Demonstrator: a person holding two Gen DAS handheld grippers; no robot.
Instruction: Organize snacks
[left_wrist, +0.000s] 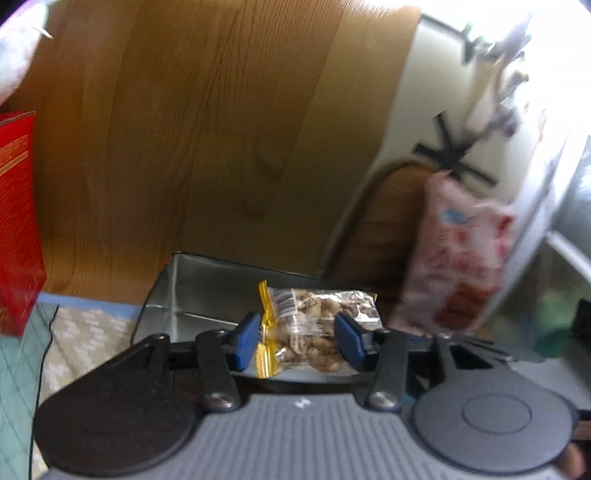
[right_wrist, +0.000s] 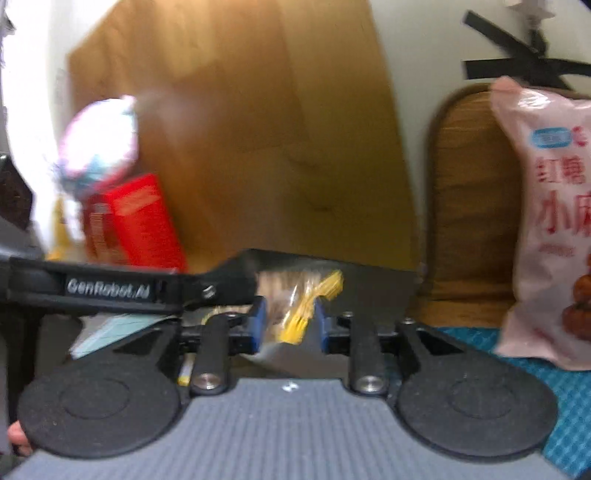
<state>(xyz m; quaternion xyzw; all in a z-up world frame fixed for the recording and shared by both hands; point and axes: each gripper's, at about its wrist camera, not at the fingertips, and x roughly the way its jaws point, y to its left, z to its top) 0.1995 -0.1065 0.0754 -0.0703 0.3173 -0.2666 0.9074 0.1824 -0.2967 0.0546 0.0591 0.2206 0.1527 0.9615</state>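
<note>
My left tongs (left_wrist: 297, 334) straddle a clear nut packet (left_wrist: 317, 325) with a yellow sealed edge, blue pads at either side of it over the metal tin (left_wrist: 173, 295). The pads look close against the wrapper, but I cannot tell whether they are pressing it or merely bracketing it.

My right tongs (right_wrist: 290, 325) are narrowed around a second small packet (right_wrist: 295, 310), clear with a yellow end, which sits pinched between the blue pads above the same tin (right_wrist: 373, 291). The body of the left tool crosses the right wrist view from the left, so the two tools are working just beside each other.

I judge the step to be loading small packets into the tin, with both packets at or over it and neither clearly let go. The next move, as I read it, calls for lowering each packet onto the tin floor and spreading the pads without dragging the wrapper back out, one tool at a time.

Room is tight. A red box (right_wrist: 144, 221) stands to the left of the tin, with a blurred pale round package (right_wrist: 99, 144) above it. A large pink snack bag (right_wrist: 546, 221) leans upright to the right against a wooden chair back (right_wrist: 465, 206). A wooden panel (left_wrist: 184, 129) rises behind the tin. The freest way out looks to be straight back toward me, over the cloth-covered surface (right_wrist: 569, 387).
</note>
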